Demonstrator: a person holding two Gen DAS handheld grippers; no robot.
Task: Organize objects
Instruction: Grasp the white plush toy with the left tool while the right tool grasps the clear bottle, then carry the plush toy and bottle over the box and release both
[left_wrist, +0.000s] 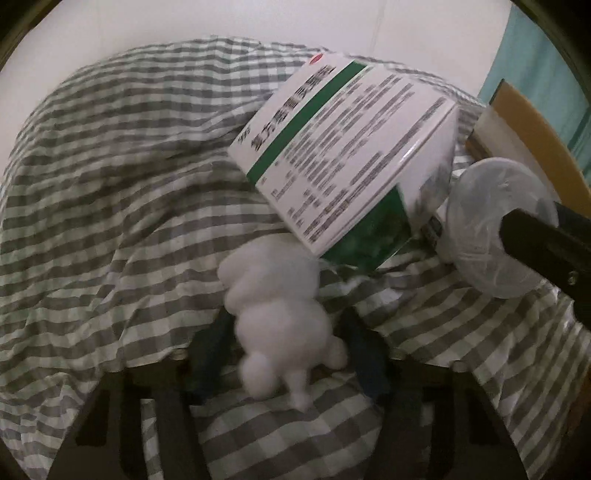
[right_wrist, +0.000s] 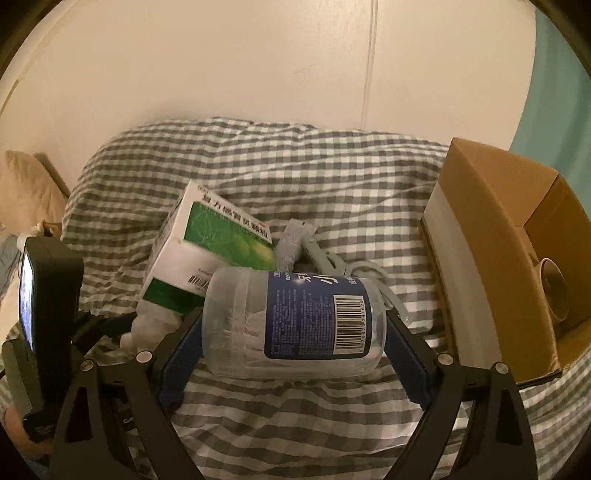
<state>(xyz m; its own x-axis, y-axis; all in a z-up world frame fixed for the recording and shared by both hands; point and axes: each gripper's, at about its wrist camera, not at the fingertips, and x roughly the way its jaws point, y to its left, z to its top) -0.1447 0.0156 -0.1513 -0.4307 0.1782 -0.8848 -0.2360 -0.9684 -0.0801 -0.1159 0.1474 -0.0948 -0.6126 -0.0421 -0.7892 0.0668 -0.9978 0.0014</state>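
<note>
Altogether one box (right_wrist: 207, 254), one jar (right_wrist: 295, 325).

Grey-checked bedcover (right_wrist: 332, 177), white wall (right_wrist: 258, 62), teal curtain (right_wrist: 554, 92), beige pillow (right_wrist: 26, 184)

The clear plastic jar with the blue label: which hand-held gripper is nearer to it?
Right. The right hand-held gripper has the jar between its fingers; the left hand-held gripper is beside it, around a white cotton bag.

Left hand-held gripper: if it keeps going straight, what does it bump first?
Probably the white cotton balls, already between the left hand-held gripper's fingers; the green-and-white medicine box sits just beyond.
</note>
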